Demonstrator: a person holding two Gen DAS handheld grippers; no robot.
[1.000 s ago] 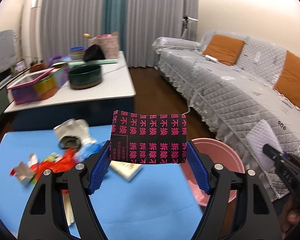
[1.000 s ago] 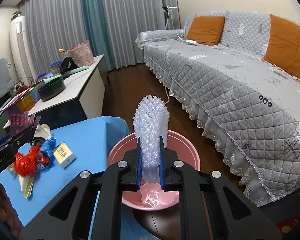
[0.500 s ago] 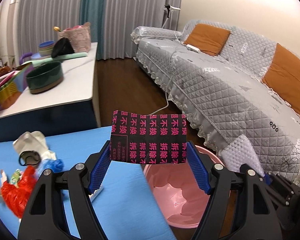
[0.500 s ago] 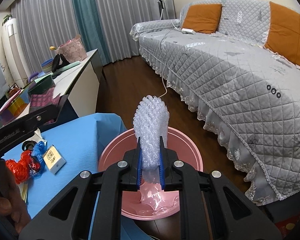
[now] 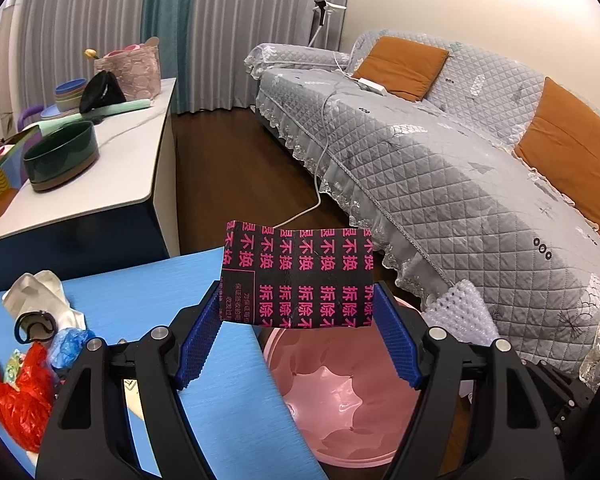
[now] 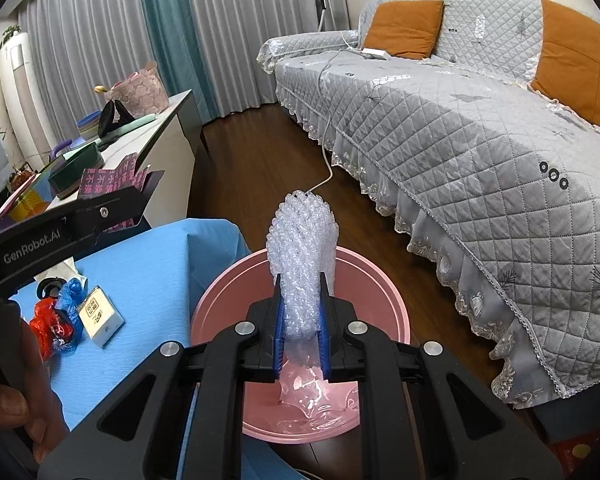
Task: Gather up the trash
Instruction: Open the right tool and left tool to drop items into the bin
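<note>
Left wrist view: I see my left gripper (image 5: pixel 298 320) with its blue fingers (image 5: pixel 198 340) spread wide and clamped on the two ends of a black wrapper printed with pink characters (image 5: pixel 298 278). The wrapper is stretched flat between the pads, held above the near rim of the pink basin (image 5: pixel 340 400) and the edge of the blue tabletop (image 5: pixel 236 408). The basin stands on the dark wood floor (image 5: pixel 236 176) just beside the tabletop, between it and the grey quilted sofa (image 5: pixel 440 168).

On the tabletop to the left lies more trash: a crumpled red plastic bag (image 5: pixel 18 404), a blue plastic scrap (image 5: pixel 70 342), a white crumpled wrapper (image 5: pixel 36 292) and a black ring (image 5: pixel 34 326) against it.

In the right wrist view, my right gripper (image 6: pixel 302 332) has its fingers nearly closed, pinching a piece of clear bubble wrap (image 6: pixel 302 256) that stands upright out of them, directly over the basin's opening. Clear film hangs from the fingers into the basin. I can also see a small white box (image 6: pixel 100 316) on the tabletop near the red bag, and part of a hand (image 6: pixel 8 404) on the left gripper's handle at the lower left.
</note>
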